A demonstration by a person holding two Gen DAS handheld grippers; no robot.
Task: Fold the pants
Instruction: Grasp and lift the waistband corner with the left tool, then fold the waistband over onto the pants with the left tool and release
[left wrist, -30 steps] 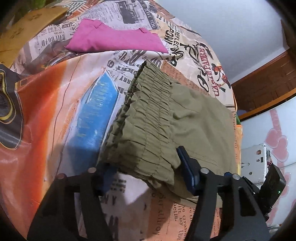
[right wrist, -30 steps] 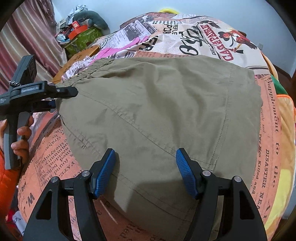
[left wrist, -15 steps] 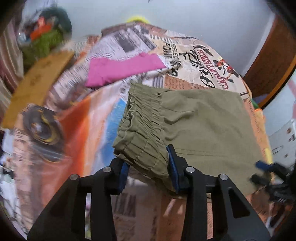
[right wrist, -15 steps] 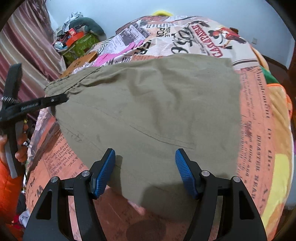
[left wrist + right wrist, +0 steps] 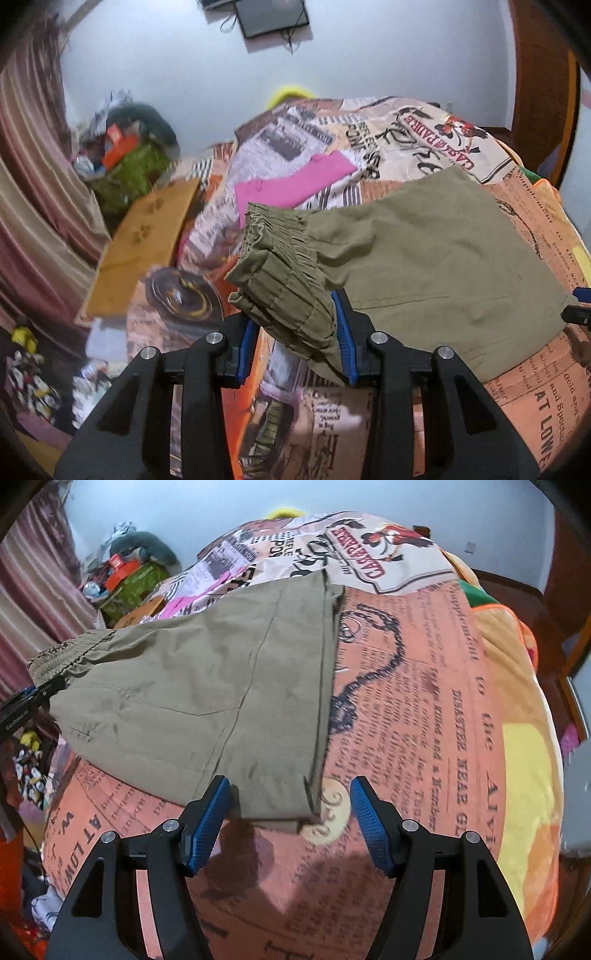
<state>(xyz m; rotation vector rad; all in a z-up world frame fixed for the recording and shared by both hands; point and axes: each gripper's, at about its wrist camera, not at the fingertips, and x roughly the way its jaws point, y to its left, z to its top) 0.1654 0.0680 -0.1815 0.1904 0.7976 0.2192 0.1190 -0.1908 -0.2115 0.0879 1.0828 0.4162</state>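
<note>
A: Item one?
B: Olive pants (image 5: 424, 258), folded, lying on the bed (image 5: 424, 709) over a newspaper-print cover; waistband end raised clear of the cover, hem end flat near the bed's front edge.

A: Left tongs (image 5: 295, 343)?
B: Clamped on the gathered elastic waistband (image 5: 280, 266), blue pads pressing it from both sides.

A: Right tongs (image 5: 290, 827)?
B: Spread wide, holding nothing. Near corner of the pants hem (image 5: 303, 808) lies between the two pads, touching neither.

A: Other stock?
B: Pink garment (image 5: 295, 181), flat on the bed beyond the waistband. Cardboard sheet (image 5: 144, 243) beside the bed. Wall-mounted screen (image 5: 273, 16).
</note>
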